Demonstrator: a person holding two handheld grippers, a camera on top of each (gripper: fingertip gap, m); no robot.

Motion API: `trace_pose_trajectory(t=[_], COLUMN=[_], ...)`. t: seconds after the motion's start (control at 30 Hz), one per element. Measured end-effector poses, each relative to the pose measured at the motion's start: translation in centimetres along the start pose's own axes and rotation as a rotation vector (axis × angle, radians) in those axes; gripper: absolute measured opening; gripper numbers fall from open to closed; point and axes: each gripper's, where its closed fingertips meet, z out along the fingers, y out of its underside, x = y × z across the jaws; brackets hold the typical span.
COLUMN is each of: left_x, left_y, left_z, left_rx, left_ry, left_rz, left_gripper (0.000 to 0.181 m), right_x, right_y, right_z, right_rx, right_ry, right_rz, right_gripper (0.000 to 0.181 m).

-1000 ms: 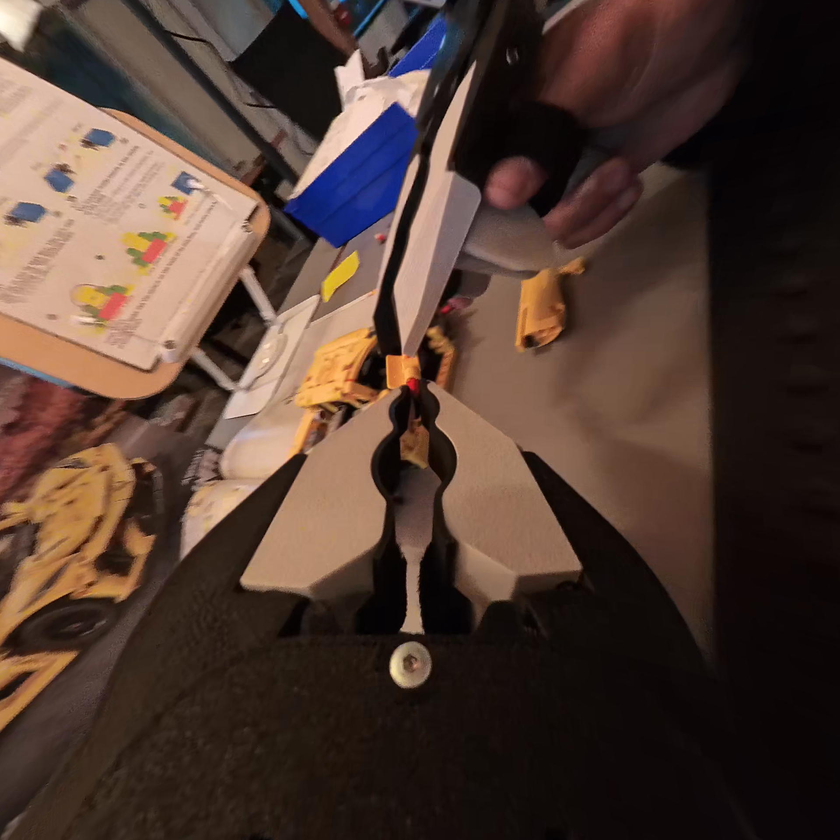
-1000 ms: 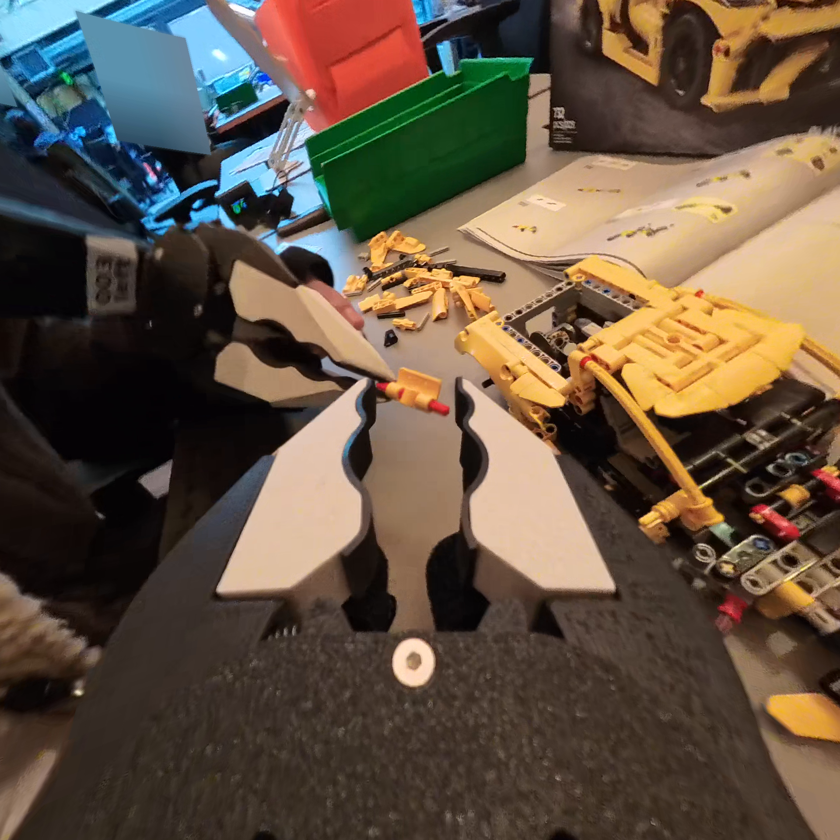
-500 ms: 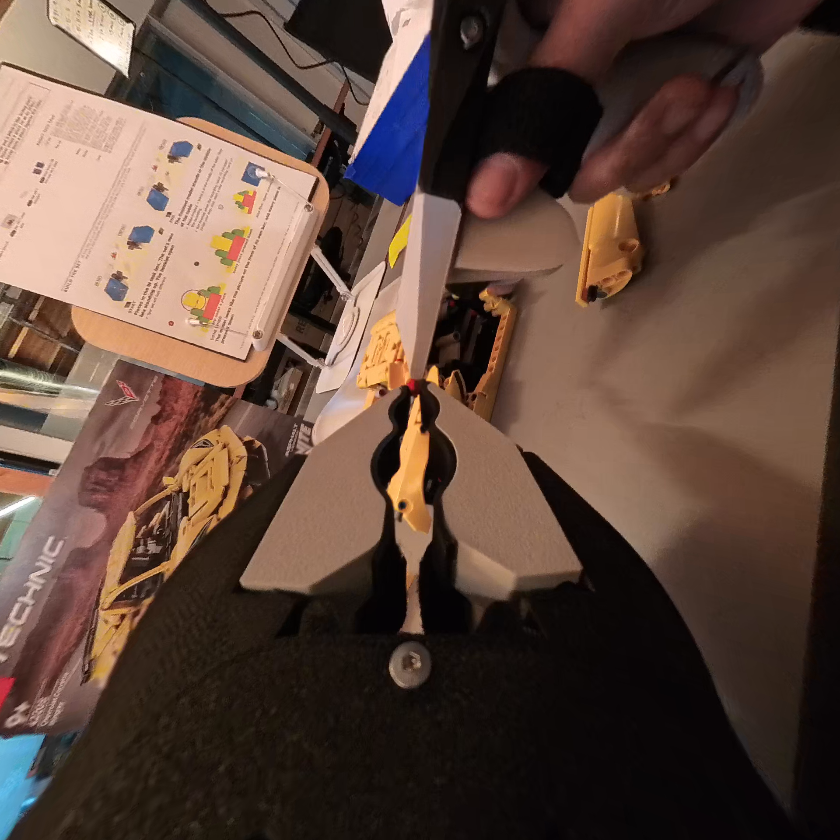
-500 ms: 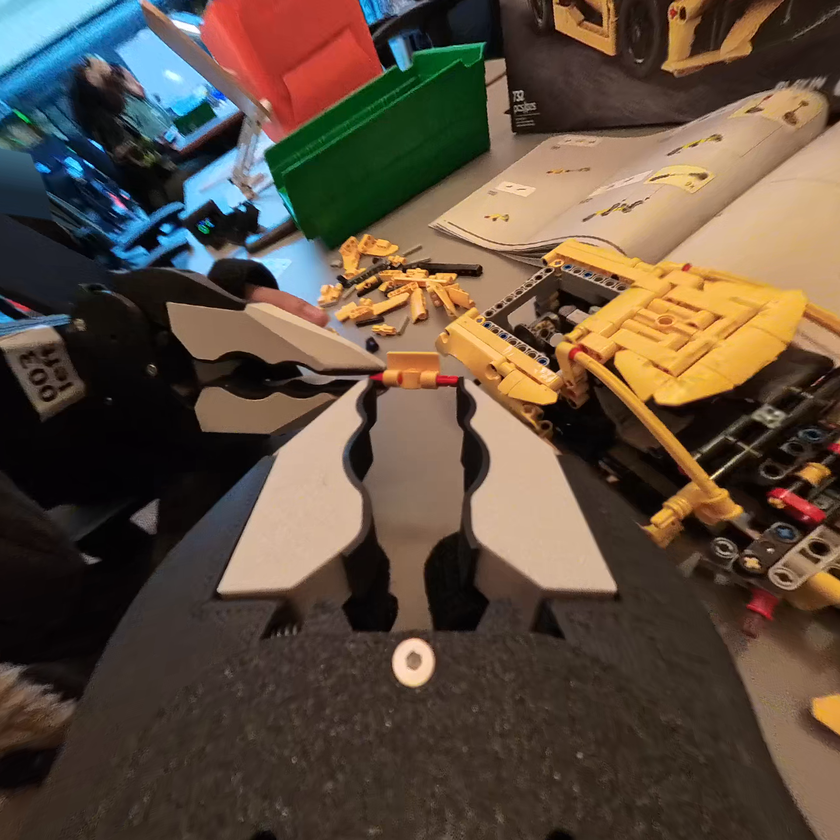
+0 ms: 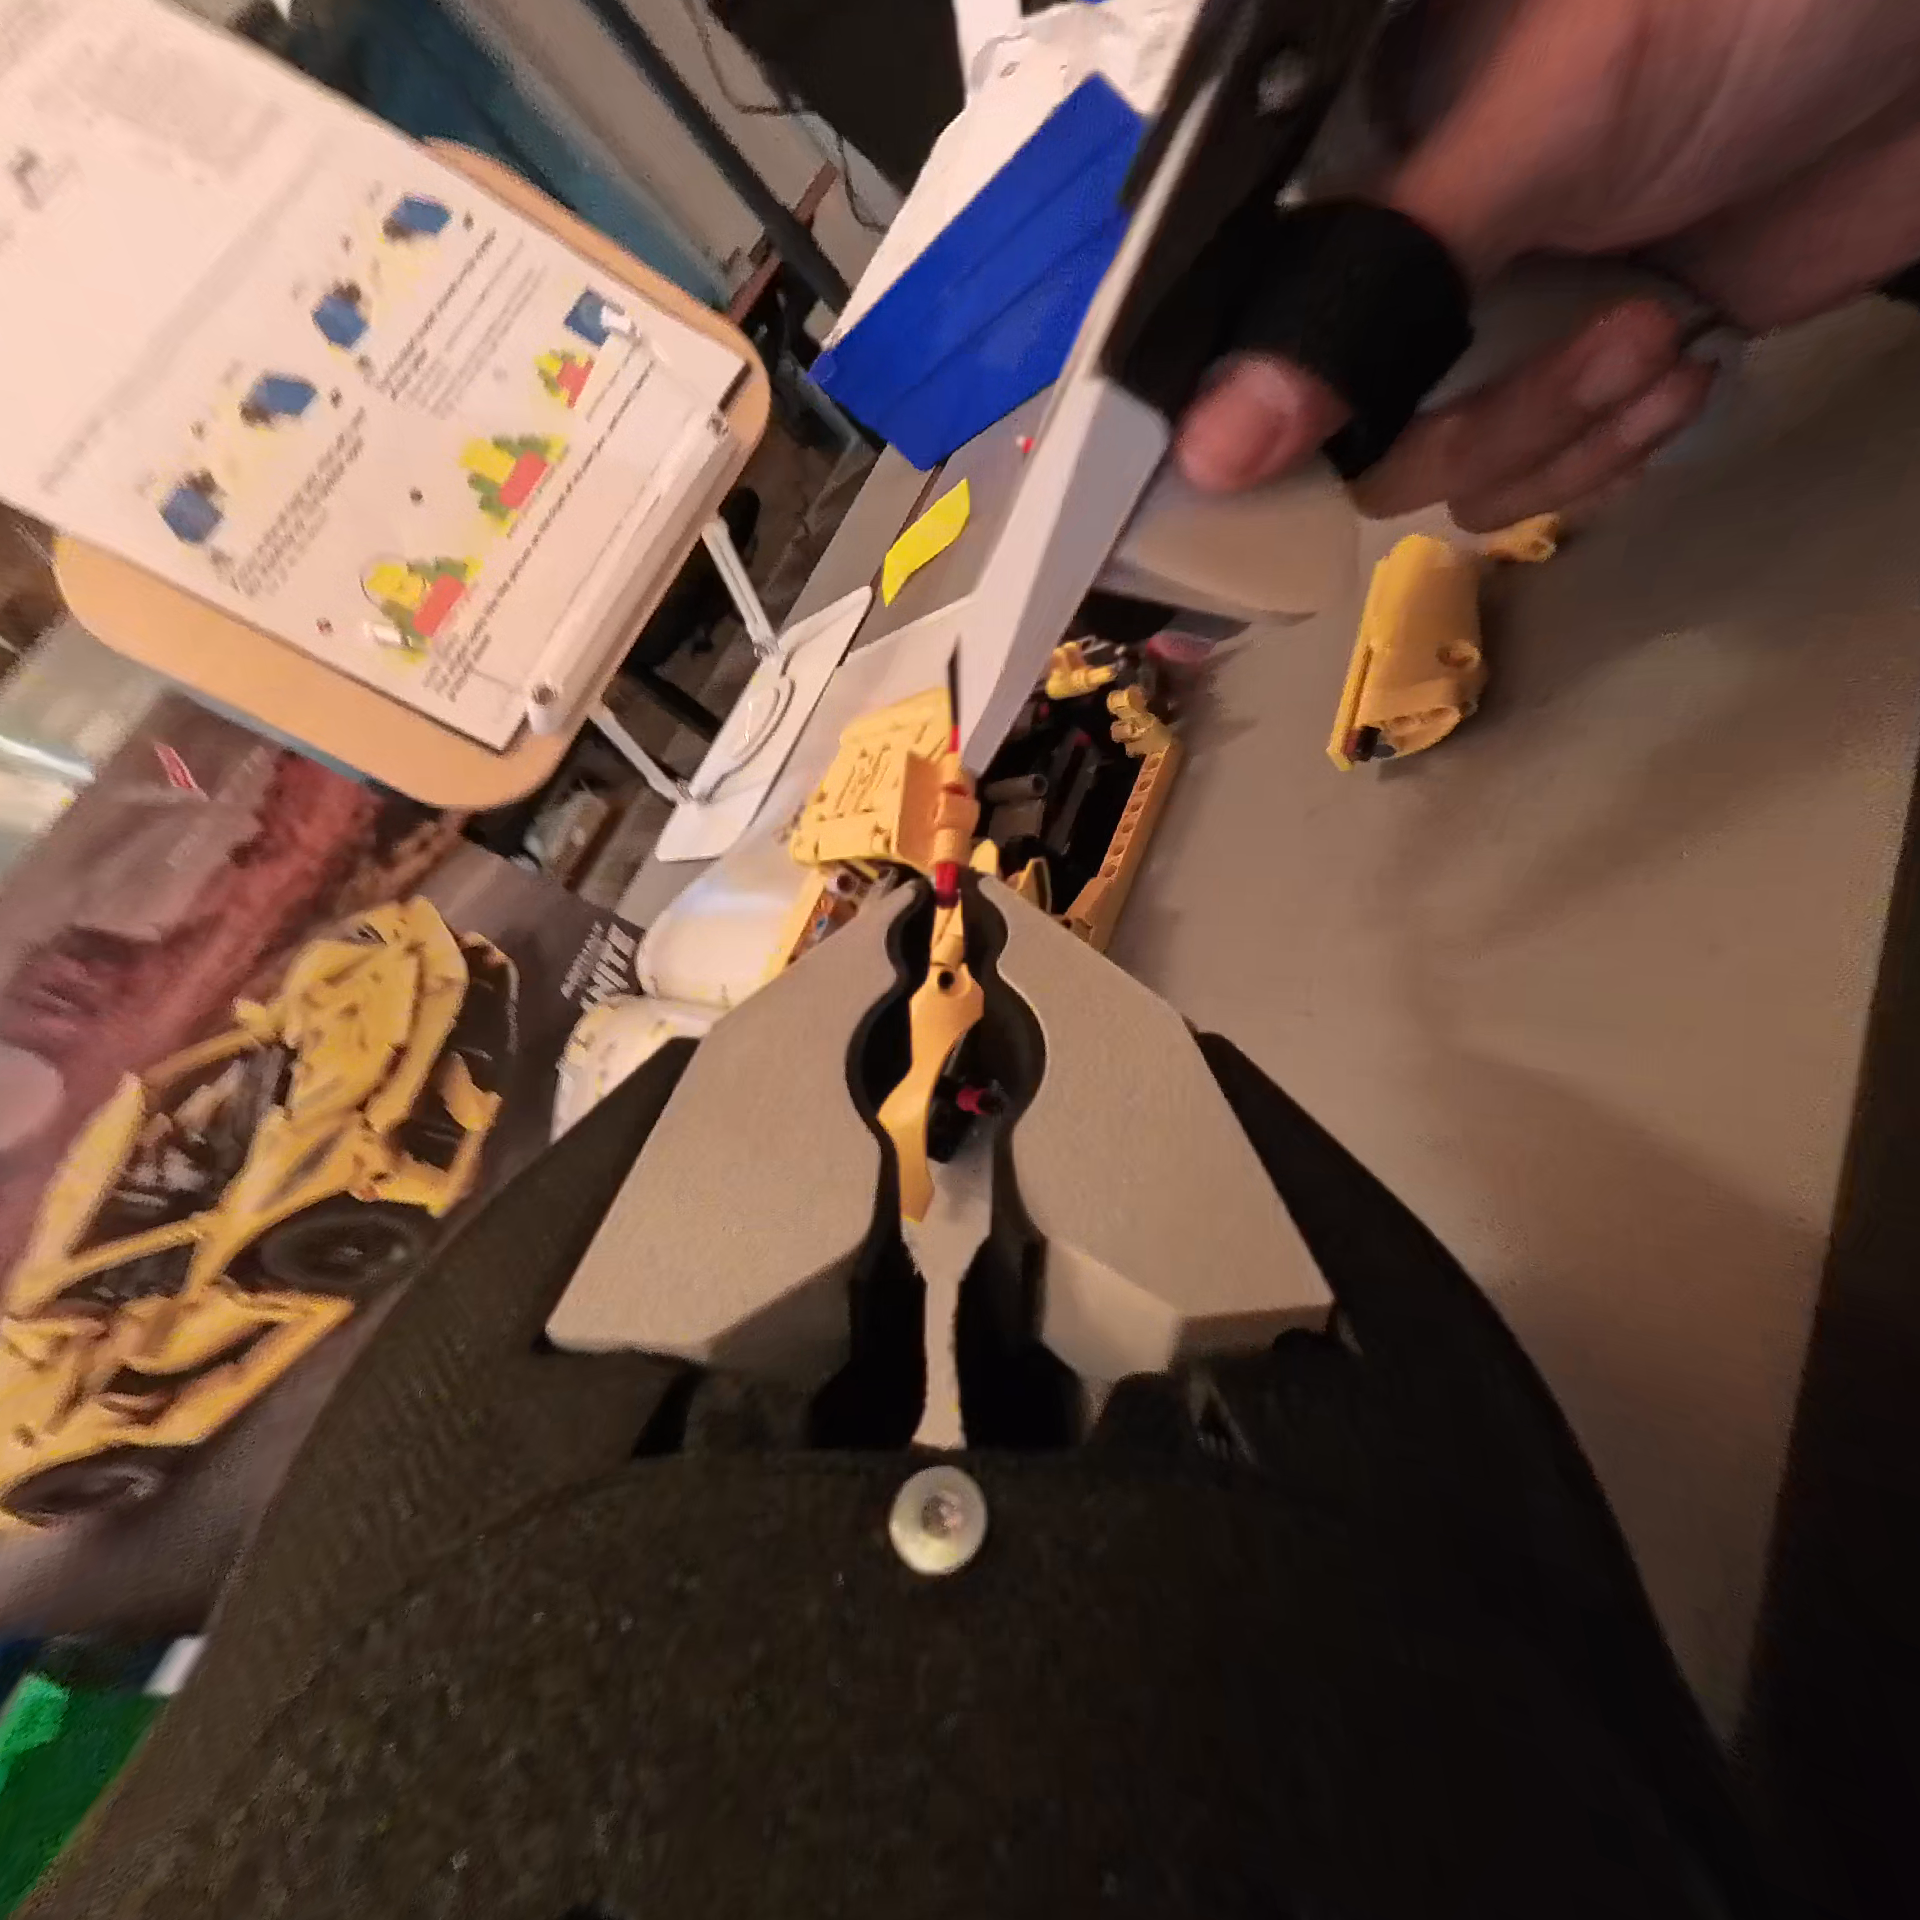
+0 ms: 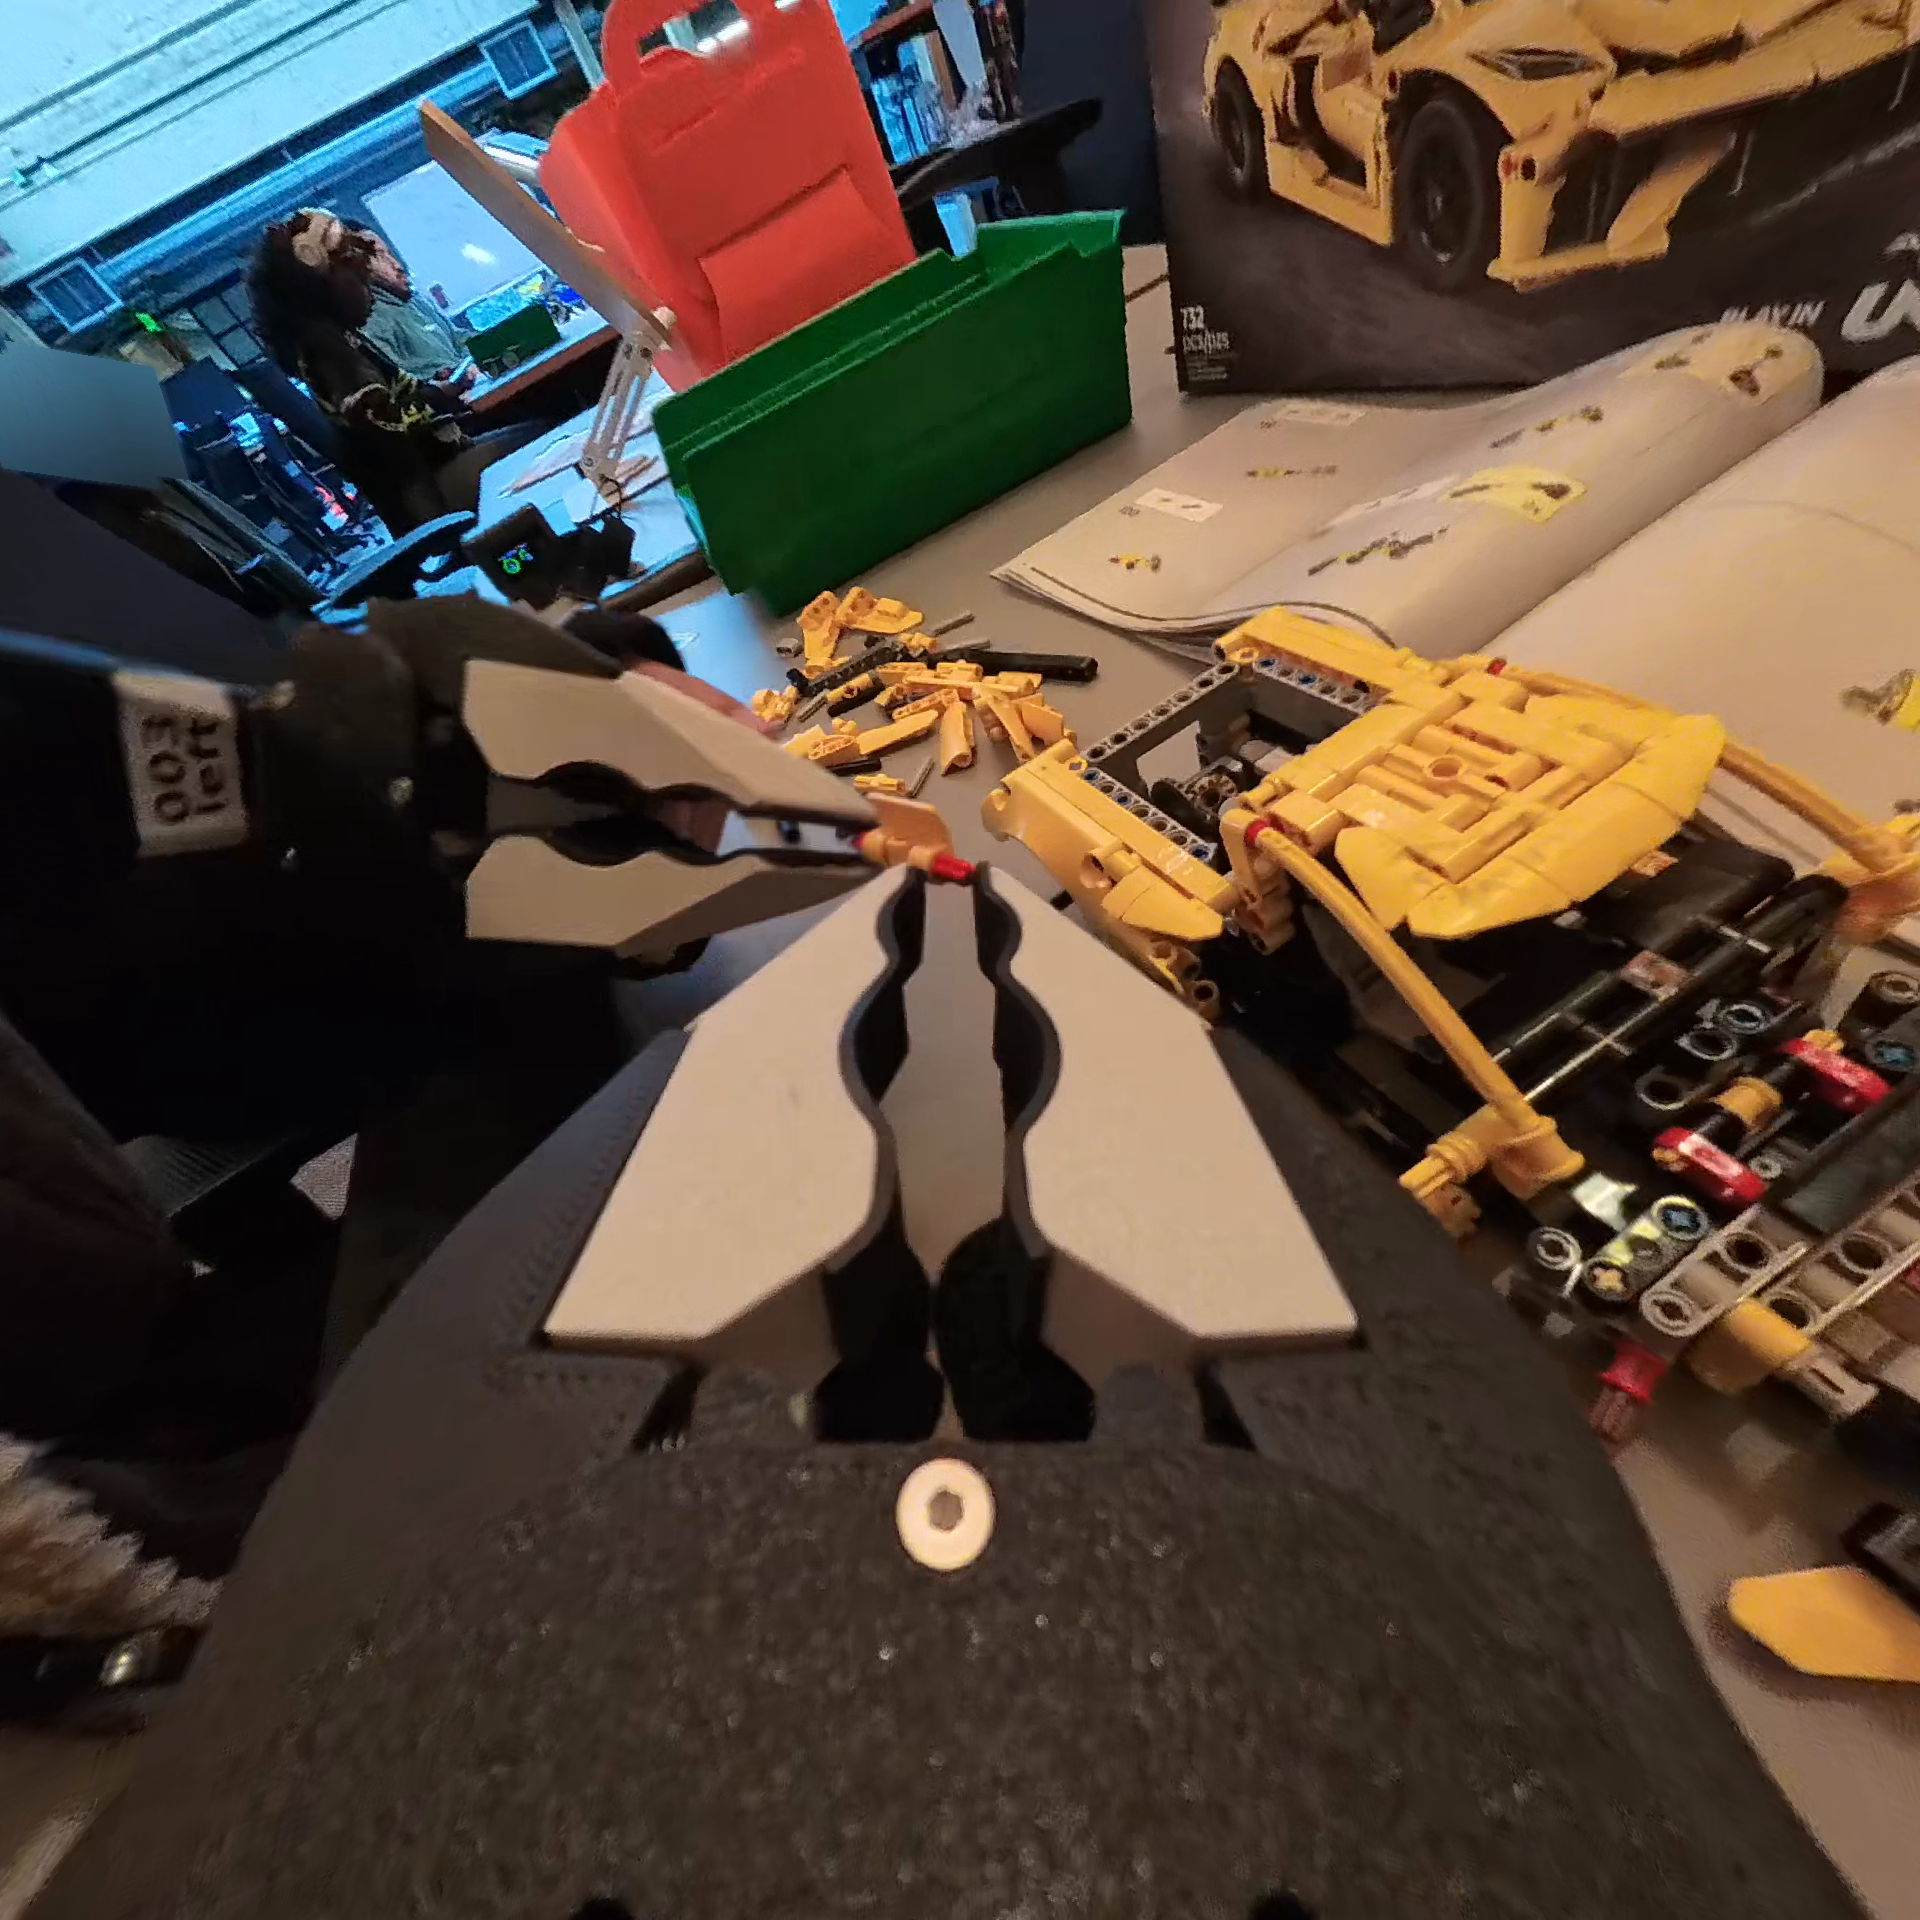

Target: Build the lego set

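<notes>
A grey table (image 6: 1049, 613) fronts a dim workshop with bright windows (image 6: 125, 135) behind.

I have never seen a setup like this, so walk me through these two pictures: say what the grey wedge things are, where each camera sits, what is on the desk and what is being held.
There is no robot here. A person holds a hand-operated gripper in each hand, and the grey wedges are its jaws. Each gripper carries a camera that looks forward along them, so each picture shows its own jaws at the bottom.

In the left wrist view, the left gripper is shut on a small yellow piece with red pins. The right gripper comes in from above, held by a hand.

In the right wrist view, the right gripper has its jaws nearly closed around the piece's red tip; whether it grips is unclear.

On the grey table lie a half-built yellow car, loose yellow parts, an open instruction booklet, a green bin and the set's box.
</notes>
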Motion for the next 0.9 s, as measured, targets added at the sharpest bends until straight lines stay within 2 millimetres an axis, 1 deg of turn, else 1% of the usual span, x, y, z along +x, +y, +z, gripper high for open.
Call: trace_pose_trajectory(t=[0.1,0.2,0.33,0.43,0.57,0.67,0.77,0.9], left_x=[-0.3,0.0,0.0,0.1,-0.4,-1.3,-0.4,0.8], left_y=[0.3,0.3,0.1,-0.1,0.1,-0.9,-1.9,-2.2], left_z=[0.0,-0.1,-0.2,-0.5,-1.1,-2.1,-2.9,-3.1], left_rx=[0.005,0.019,0.041,0.066,0.102,0.193,0.239,0.229], left_ry=[0.047,0.084,0.114,0.174,0.279,0.373,0.55,0.612], left_rz=[-0.127,-0.156,-0.208,-0.287,-0.474,-0.651,-0.802,-0.791], left_gripper=[0.005,0.005,0.005,0.006,0.016,0.019,0.024,0.024], right_x=[-0.3,-0.6,-1.0,-1.5,-2.0,-2.3,-3.2,-4.5], right_y=[0.2,0.0,-0.1,0.0,-0.1,0.3,1.1,1.5], right_z=[0.0,0.0,-0.3,-0.5,-1.0,-1.1,-1.0,-0.8], right_rx=[-0.017,-0.008,0.0,-0.006,-0.006,-0.034,-0.086,-0.106], right_ry=[-0.001,-0.007,-0.067,-0.135,-0.209,-0.237,-0.279,-0.317], right_rz=[-0.046,-0.069,-0.033,0.021,0.085,0.091,0.077,0.016], right_gripper=[0.004,0.004,0.003,0.003,0.002,0.002,0.002,0.002])
